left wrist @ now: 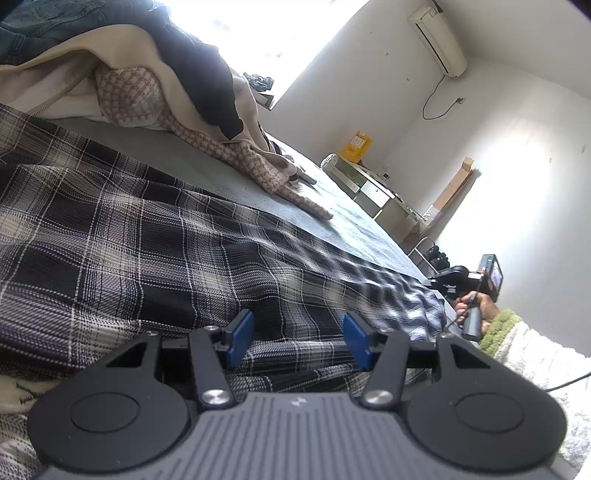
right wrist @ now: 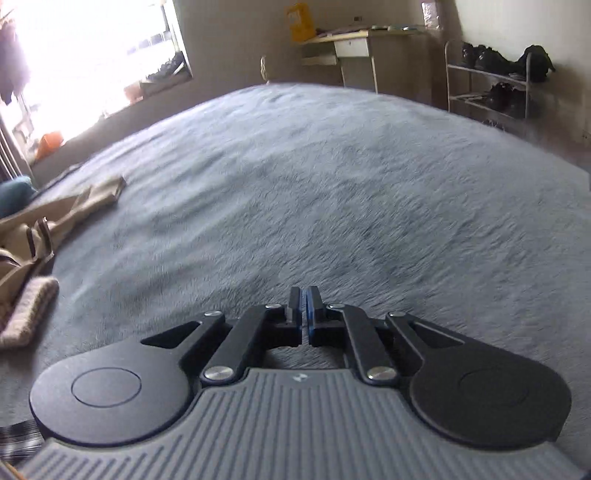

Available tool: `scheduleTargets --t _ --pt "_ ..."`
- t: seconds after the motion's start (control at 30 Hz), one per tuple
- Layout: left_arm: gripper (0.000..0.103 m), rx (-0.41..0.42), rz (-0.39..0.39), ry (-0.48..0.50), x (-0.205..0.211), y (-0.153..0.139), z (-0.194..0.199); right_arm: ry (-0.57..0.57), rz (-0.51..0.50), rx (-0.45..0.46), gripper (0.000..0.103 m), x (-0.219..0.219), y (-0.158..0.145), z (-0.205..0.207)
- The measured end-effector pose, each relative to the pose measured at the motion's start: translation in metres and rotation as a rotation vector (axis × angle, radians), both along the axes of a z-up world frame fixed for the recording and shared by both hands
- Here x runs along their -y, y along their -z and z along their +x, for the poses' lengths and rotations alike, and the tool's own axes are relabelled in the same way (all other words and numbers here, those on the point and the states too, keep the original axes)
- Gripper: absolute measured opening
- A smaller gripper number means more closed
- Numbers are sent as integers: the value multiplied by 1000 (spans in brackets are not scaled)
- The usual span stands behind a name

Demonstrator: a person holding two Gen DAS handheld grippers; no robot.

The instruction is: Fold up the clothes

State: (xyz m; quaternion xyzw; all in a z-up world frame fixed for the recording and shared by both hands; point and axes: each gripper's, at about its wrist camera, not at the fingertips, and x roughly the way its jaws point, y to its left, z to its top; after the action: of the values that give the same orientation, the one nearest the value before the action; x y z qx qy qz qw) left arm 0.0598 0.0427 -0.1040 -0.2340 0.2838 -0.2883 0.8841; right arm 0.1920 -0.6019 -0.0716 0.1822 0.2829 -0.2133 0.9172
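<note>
One large black, grey and white plaid flannel garment lies spread across the near part of the grey fleece bed cover in the left wrist view, filling most of the lower left and reaching right to a blurred, rumpled edge. Over it sits the left gripper, its blue-padded jaws standing apart with a fold of the plaid cloth lying between them; the pads do not appear to press on it. At that far right edge of the plaid, the person's right hand, in a white knitted sleeve with a green cuff, holds the handle of the right gripper. In the right wrist view its jaws are closed together with nothing between them, hanging above bare grey cover.

Farther back on the left of the bed rises a heap of clothes: a beige houndstooth knitted piece with a sleeve trailing onto the cover, a cream coat above it and a dark garment on top. Beyond the bed stand a pale desk with a yellow box, and a white metal shoe rack by the wall. A white air conditioner hangs high on the wall.
</note>
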Motion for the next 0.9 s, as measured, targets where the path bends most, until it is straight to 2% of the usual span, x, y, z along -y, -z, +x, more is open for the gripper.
scheduleTargets --t 0.1,0.17,0.23,0.4,0.43,0.6,0.67,0.7,0.73,0.77,0.9 --pt "55 0 -4 0 -1 0 0 -17 63 9 6 3 -15 -28" --pt "55 -1 -6 1 -1 1 0 -21 144 21 21 5 -23 -53" --pt "55 -1 -8 1 -1 1 0 -48 243 13 29 5 -24 -76" --pt "55 -5 -15 -4 -2 2 0 -87 496 -24 30 1 -3 -118" --pt "55 -5 -17 -5 -2 2 0 -110 515 -23 30 -3 0 -119" --pt "54 -8 -24 -9 -3 3 0 -216 552 -28 32 -24 12 -111" --pt "54 -8 -25 -12 -3 4 0 -236 523 -39 31 -35 13 -103" --pt "53 -9 -25 -13 -3 4 0 -244 499 -36 28 -38 12 -101" --pt "53 -9 -26 -14 -3 4 -1 -252 474 -31 12 -41 10 -99" --pt "53 -9 -27 -14 -3 4 -1 -259 466 -23 3 -43 7 -100" --pt "53 -11 -31 -15 -4 4 -2 -241 429 59 2 -38 -20 -126"
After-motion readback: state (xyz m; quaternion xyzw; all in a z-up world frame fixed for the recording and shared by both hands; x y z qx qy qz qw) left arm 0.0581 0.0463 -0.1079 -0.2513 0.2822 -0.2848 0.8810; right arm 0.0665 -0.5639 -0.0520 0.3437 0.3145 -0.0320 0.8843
